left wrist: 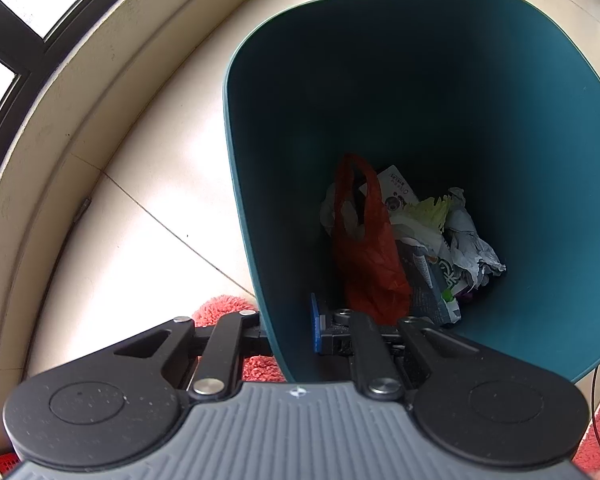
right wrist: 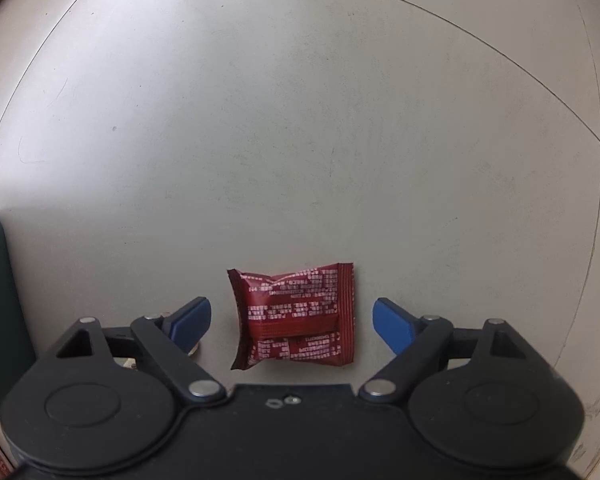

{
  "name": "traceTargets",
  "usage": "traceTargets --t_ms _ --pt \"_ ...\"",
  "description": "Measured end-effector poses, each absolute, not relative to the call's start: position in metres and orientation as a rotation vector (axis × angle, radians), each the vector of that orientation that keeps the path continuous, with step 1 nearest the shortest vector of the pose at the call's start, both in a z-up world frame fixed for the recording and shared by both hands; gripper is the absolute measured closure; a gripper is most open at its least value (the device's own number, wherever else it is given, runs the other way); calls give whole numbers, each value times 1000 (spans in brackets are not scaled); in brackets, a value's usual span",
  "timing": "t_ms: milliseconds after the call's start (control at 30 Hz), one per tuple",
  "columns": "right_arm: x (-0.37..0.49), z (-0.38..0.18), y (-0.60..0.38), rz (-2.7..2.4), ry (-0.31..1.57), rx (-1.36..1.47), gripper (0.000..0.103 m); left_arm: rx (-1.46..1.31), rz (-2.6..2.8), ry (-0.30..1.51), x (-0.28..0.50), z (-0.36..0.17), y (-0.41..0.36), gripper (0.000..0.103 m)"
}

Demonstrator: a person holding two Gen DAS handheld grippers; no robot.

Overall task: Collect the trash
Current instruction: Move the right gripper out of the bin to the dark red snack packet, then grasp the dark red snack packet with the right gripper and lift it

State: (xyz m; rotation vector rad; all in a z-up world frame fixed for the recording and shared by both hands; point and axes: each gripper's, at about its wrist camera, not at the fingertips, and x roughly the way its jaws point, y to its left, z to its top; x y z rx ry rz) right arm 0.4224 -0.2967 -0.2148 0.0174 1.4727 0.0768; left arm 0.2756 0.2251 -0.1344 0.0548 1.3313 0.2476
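Right claw (right wrist: 291,322) spread wide around red foil snack packet (right wrist: 296,320) lying on grey tiled floor (right wrist: 260,120), untouched. Left claw (left wrist: 290,330) clamped on teal plastic bin (left wrist: 420,100) rim at 6 o'clock; inside, red plastic bag (left wrist: 366,248), crumpled paper (left wrist: 468,236).

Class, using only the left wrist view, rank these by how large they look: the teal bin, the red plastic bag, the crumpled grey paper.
1. Teal bin, largest by far.
2. Red plastic bag.
3. Crumpled grey paper, smallest, though part of it may be hidden.
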Motion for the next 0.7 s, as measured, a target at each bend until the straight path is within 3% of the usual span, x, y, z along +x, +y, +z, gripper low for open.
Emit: traceTargets --t_ms 133,333,700 --pt "419 -218 -295 69 1446 -18 20 54 247 1330 275 -135 224 90" --pt "407 -208 -281 53 1409 -58 43 51 246 1329 275 -136 225 90" --pt "393 -180 -282 71 1425 -66 61 57 253 1334 277 -137 224 90"
